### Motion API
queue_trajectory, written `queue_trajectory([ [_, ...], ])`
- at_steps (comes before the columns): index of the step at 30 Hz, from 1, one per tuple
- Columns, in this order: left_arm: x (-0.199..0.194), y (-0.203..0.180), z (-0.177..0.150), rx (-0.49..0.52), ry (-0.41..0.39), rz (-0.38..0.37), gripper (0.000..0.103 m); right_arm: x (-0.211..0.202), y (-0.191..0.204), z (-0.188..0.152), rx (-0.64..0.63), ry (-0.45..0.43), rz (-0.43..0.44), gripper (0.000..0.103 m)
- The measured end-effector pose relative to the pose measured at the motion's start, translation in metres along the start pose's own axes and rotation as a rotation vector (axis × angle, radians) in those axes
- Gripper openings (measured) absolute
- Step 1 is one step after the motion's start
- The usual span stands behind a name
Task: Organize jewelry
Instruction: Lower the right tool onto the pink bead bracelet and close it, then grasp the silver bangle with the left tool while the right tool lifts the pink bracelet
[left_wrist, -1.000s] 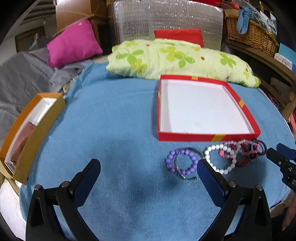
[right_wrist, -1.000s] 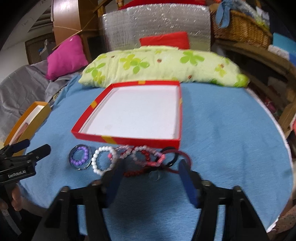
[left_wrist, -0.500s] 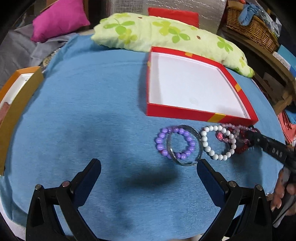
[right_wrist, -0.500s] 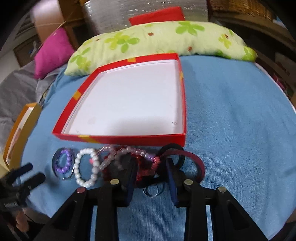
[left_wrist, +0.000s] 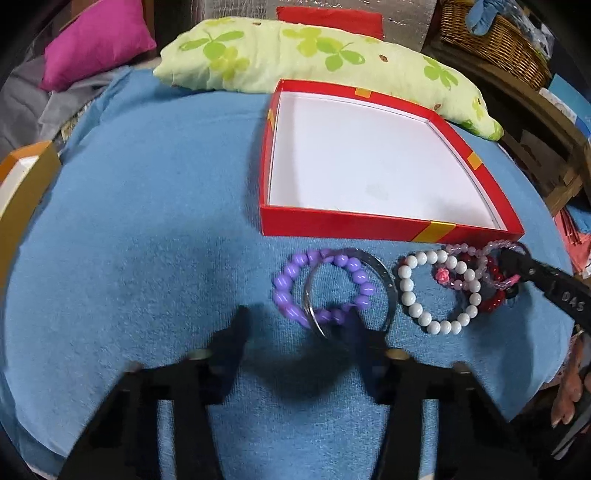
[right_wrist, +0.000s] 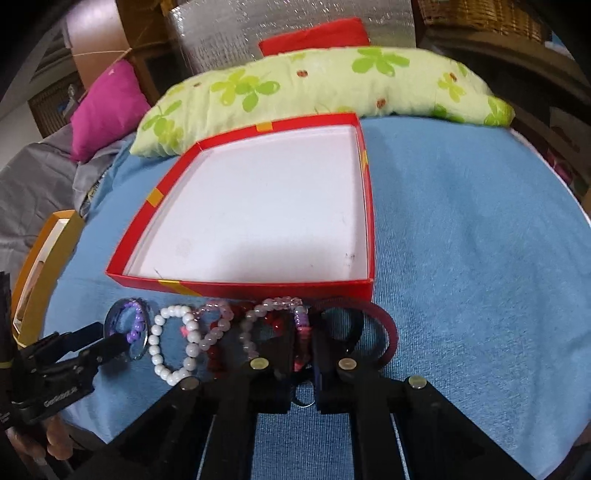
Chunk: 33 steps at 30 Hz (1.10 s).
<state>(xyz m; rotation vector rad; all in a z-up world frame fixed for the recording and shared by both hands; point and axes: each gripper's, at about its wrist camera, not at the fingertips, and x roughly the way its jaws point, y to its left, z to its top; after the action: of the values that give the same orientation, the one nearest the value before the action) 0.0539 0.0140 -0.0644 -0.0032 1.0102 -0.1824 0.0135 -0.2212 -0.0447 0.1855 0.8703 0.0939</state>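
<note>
An empty red box with a white inside (left_wrist: 373, 166) (right_wrist: 258, 214) sits on the blue towel. Bracelets lie in a row before its near wall: a purple bead bracelet (left_wrist: 321, 286) under a silver bangle (left_wrist: 384, 280), a white bead bracelet (left_wrist: 436, 291) (right_wrist: 173, 343), pink and red bead bracelets (left_wrist: 487, 273) (right_wrist: 258, 321), a dark red bangle (right_wrist: 384, 325). My left gripper (left_wrist: 297, 325) is half closed, its right finger at the silver bangle's near edge. My right gripper (right_wrist: 304, 343) is shut on a pink bead bracelet (right_wrist: 301, 325).
A green flowered pillow (left_wrist: 314, 55) lies behind the box. An orange box (left_wrist: 22, 184) (right_wrist: 44, 258) stands at the towel's left edge. A magenta cushion (left_wrist: 96, 44) and grey cloth are at the far left. A wicker basket (left_wrist: 495, 37) stands on a shelf at the right.
Both grippers moved down to the bracelets. The left jaws narrowed from wide open. The right jaws closed onto the pink bead bracelet.
</note>
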Motion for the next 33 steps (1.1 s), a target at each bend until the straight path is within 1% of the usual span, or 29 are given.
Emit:
queue_trajectory([
  [1,-0.001,0.0,0.001,0.002,-0.008,-0.007,0.026,-0.004,0.001,0.0,-0.006,-0.017,0.003,0.009],
  [2,-0.002,0.0,0.002,0.001,-0.012,-0.014,0.015,-0.008,0.002,0.0,-0.011,-0.032,0.008,0.009],
  [3,-0.003,0.003,0.001,-0.001,-0.011,-0.016,0.012,-0.014,0.003,0.0,-0.016,-0.053,0.017,0.009],
  [6,-0.004,0.005,0.001,-0.009,-0.01,-0.021,0.01,-0.025,0.003,0.0,-0.01,-0.088,0.054,0.009],
  [8,-0.006,0.005,0.001,-0.004,-0.021,-0.016,0.006,-0.033,0.002,0.0,-0.006,-0.109,0.085,0.009],
  [9,-0.009,0.008,0.0,-0.006,-0.027,-0.015,0.005,-0.036,0.002,0.0,-0.002,-0.117,0.102,0.009],
  [15,-0.031,0.017,-0.003,-0.007,-0.089,-0.052,0.003,-0.054,-0.004,0.006,0.043,-0.176,0.221,0.009],
  [17,-0.036,0.017,-0.002,0.008,-0.106,-0.047,0.003,-0.054,-0.006,0.009,0.058,-0.177,0.234,0.009],
  [19,-0.034,0.017,-0.001,0.013,-0.094,-0.044,0.003,-0.053,-0.007,0.011,0.07,-0.174,0.225,0.009],
  [20,-0.032,0.019,-0.001,-0.003,-0.084,-0.053,0.003,-0.052,-0.008,0.012,0.073,-0.17,0.224,0.009],
  [22,-0.031,0.021,-0.002,-0.034,-0.072,-0.094,0.009,-0.05,-0.008,0.012,0.073,-0.163,0.217,0.009],
  [23,-0.031,0.02,-0.004,-0.046,-0.069,-0.124,0.029,-0.05,-0.006,0.012,0.072,-0.159,0.217,0.009],
  [24,-0.031,0.018,-0.004,-0.054,-0.072,-0.135,0.048,-0.049,-0.006,0.012,0.072,-0.156,0.22,0.009],
  [25,-0.032,0.015,-0.007,-0.063,-0.084,-0.131,0.081,-0.049,-0.005,0.012,0.069,-0.153,0.222,0.009],
  [26,-0.035,0.01,-0.01,-0.065,-0.103,-0.121,0.085,-0.048,-0.005,0.012,0.066,-0.152,0.222,0.009],
  [27,-0.033,0.005,-0.012,-0.059,-0.109,-0.108,0.085,-0.048,-0.004,0.012,0.061,-0.152,0.22,0.009],
  [28,-0.029,0.002,-0.012,-0.055,-0.093,-0.1,0.085,-0.048,-0.004,0.011,0.06,-0.151,0.221,0.009],
  [31,-0.007,-0.005,-0.015,-0.069,-0.008,-0.07,0.085,-0.045,-0.005,0.012,0.064,-0.142,0.214,0.009],
  [32,-0.001,-0.008,-0.016,-0.065,0.0,-0.043,0.085,-0.045,-0.005,0.011,0.066,-0.139,0.212,0.009],
  [33,-0.001,-0.01,-0.017,-0.052,-0.014,-0.02,0.085,-0.043,-0.006,0.012,0.071,-0.134,0.213,0.009],
])
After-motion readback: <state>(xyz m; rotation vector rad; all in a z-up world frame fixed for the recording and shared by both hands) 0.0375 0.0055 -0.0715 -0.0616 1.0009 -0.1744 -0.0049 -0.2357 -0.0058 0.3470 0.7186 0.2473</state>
